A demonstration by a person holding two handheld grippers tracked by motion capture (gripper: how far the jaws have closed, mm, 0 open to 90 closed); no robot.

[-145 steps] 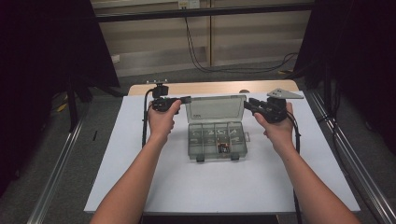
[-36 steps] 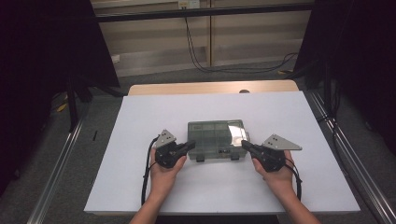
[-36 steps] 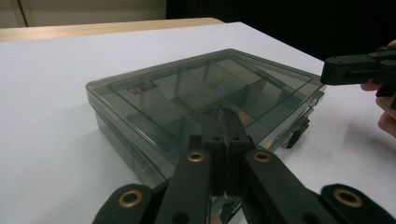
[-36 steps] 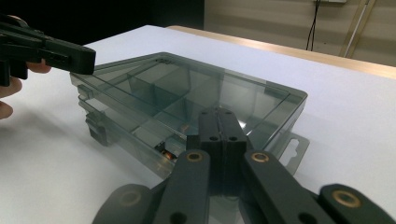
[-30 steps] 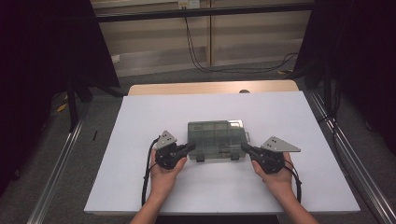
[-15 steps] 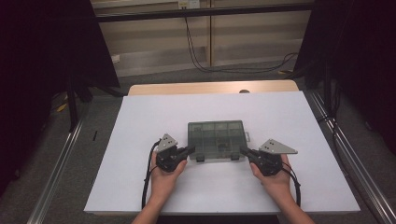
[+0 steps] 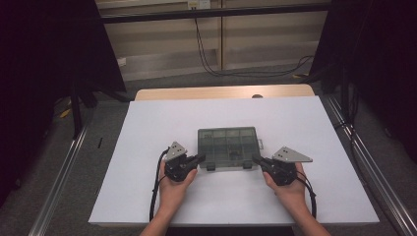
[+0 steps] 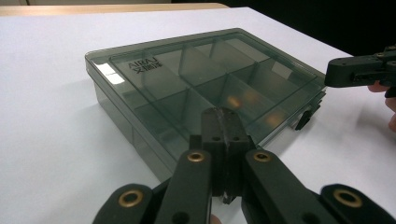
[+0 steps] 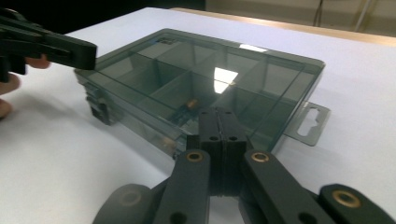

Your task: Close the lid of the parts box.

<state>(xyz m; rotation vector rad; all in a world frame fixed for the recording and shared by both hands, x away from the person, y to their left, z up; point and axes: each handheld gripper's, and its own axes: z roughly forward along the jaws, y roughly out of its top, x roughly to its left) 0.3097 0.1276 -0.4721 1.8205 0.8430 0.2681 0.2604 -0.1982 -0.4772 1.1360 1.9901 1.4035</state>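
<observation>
Both our grippers, left gripper [image 7: 200,158] and right gripper [image 7: 256,160], have jaws pressed together empty, the organizer box [image 7: 228,148] just beyond their tips. Our left gripper view alone reveals lettering [image 8: 141,66] on its lid. Since earlier, the lid has come down and the box sits nearer us.

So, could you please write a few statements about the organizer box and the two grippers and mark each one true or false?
1. The lid of the smoky clear organizer box is closed flat. True.
2. The left gripper has its jaws spread wide around a corner of the box. False: its jaws are shut together, tips at the box's near edge.
3. The right gripper has its jaws shut. True.
4. The box stands on bare wood. False: it lies on the white table cover.
5. A hang tab sticks out from one side of the box. True.
6. The box has one undivided space inside. False: dividers split it into several compartments.
</observation>
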